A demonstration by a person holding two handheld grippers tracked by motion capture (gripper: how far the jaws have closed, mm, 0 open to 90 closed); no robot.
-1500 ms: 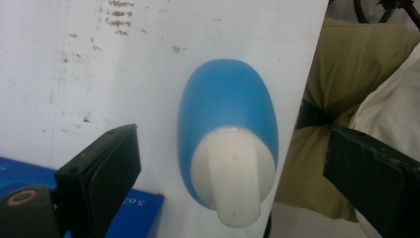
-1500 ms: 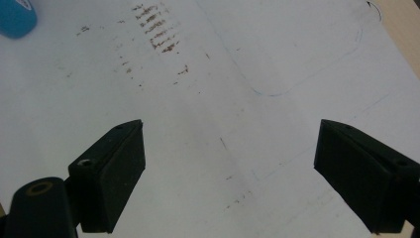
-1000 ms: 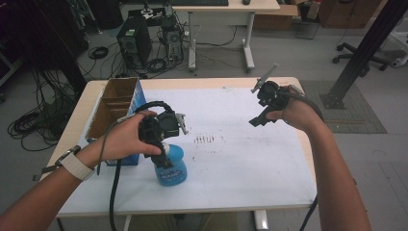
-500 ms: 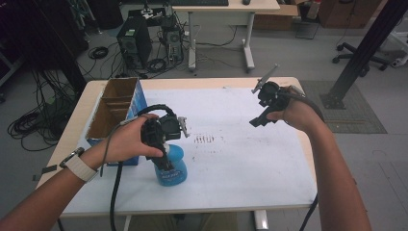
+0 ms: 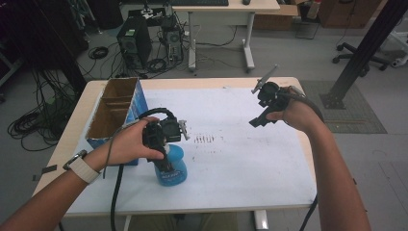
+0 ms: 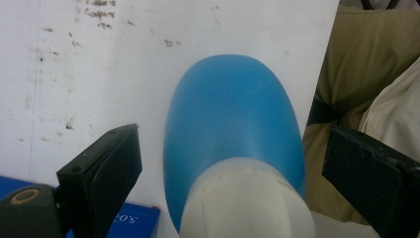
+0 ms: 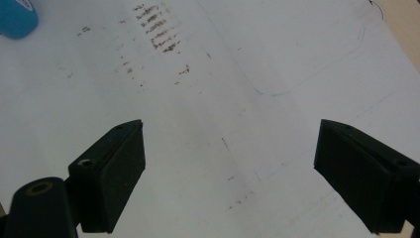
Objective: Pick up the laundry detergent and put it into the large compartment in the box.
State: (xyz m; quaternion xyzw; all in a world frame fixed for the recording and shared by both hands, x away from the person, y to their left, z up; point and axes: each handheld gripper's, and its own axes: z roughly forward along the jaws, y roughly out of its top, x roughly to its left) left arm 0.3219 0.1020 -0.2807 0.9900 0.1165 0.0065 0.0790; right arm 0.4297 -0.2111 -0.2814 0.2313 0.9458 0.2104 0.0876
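My left tongs (image 6: 218, 173) straddle the blue bottle (image 6: 233, 129).
Their jaws are spread, the bottle's white neck between them, untouched. My right tongs (image 7: 228, 178) hover spread over the white sheet (image 7: 257, 59), bottle well off.

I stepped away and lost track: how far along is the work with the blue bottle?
Done: the blue bottle stands upright on the white sheet, beside the open cardboard box. In hand: the left gripper straddles the bottle's white cap, jaws open, not closed on it. Left: any grip or lift; the right gripper hangs open over bare sheet.
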